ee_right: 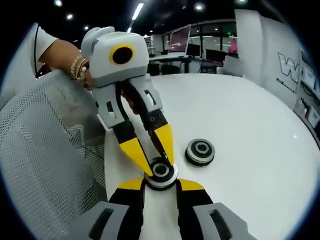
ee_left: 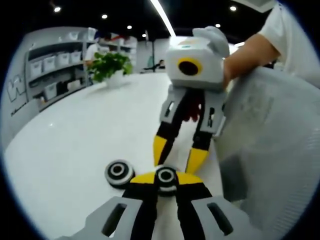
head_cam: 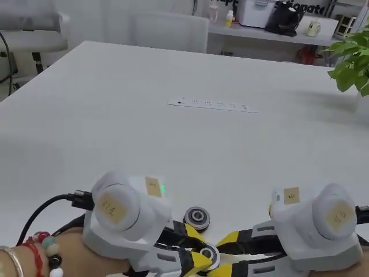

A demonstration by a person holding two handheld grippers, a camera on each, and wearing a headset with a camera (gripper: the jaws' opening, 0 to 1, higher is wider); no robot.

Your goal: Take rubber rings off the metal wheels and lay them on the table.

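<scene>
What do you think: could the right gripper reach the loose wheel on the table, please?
Probably yes: the loose wheel lies beside the right gripper, bare table between, though its jaws flank the other wheel, which it must leave first.

A: The wheel between the tips of the right gripper, what was it?
B: Bright metal, shiny, dark at the hub. The second wheel just beyond had a matt black rubber ring.
A: The gripper shells?
B: Smooth white plastic, matt; jaws black, tips yellow and faintly glossy, on the left gripper too.
A: The table?
B: White, smooth, softly sheened. Beside the left gripper, white mesh cloth.
</scene>
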